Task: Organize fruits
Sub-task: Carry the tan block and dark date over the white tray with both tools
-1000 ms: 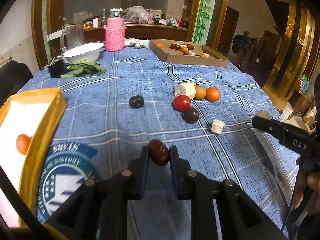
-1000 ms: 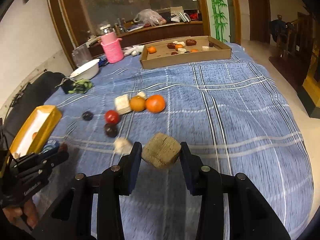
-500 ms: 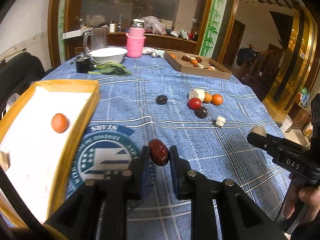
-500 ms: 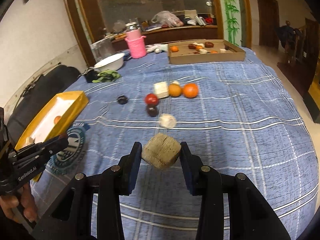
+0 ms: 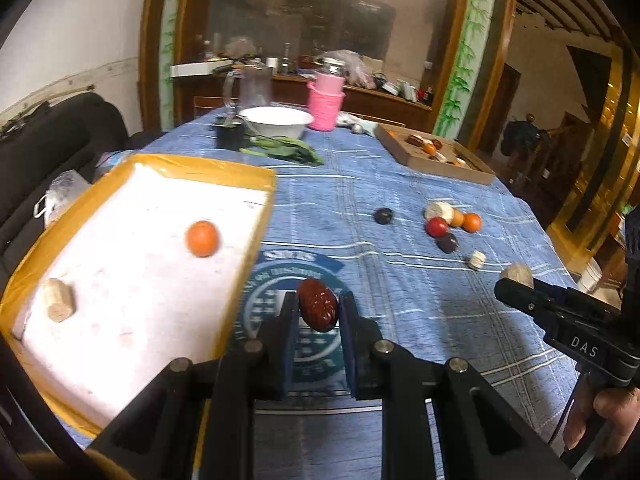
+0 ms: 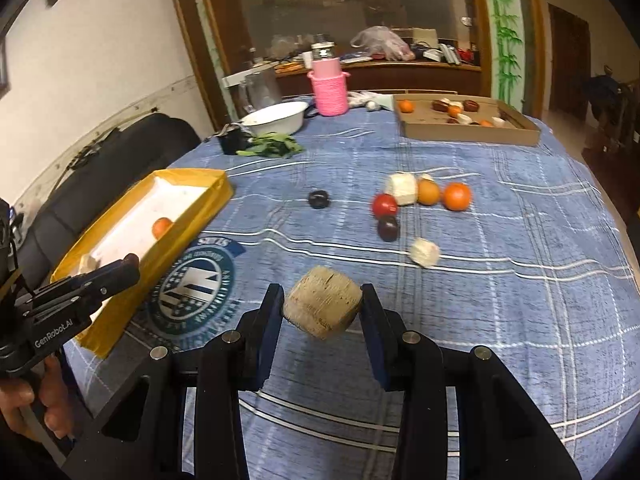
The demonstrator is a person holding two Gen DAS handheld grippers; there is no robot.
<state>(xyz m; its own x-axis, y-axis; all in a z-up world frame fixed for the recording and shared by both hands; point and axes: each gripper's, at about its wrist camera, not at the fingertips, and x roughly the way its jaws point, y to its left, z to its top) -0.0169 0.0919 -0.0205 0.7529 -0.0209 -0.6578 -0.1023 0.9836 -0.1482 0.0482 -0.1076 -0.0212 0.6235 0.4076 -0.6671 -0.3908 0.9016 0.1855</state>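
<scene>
My left gripper [image 5: 319, 310] is shut on a dark red date [image 5: 317, 310], held above the blue cloth just right of the yellow-rimmed white tray [image 5: 140, 280]. The tray holds an orange fruit [image 5: 202, 238] and a tan chunk [image 5: 58, 303]. My right gripper [image 6: 322, 307] is shut on a tan cube-like chunk [image 6: 322, 307], held above the cloth; it also shows in the left wrist view [image 5: 517, 278]. Loose fruits lie mid-table: a red one [image 6: 385, 205], two orange ones [image 6: 457, 196], dark ones [image 6: 387, 228] [image 6: 319, 199] and pale chunks [image 6: 425, 252].
A cardboard box [image 6: 466, 130] with several fruits stands at the back right. A white bowl [image 6: 276, 117], pink knitted holder [image 6: 329, 90], glass jug [image 6: 262, 88] and green leaves [image 6: 272, 146] sit at the back. A black chair [image 6: 120, 160] is left of the table.
Both grippers have swung left toward the yellow tray, still holding the date and the tan chunk. The tray now fills more of the left wrist view.
</scene>
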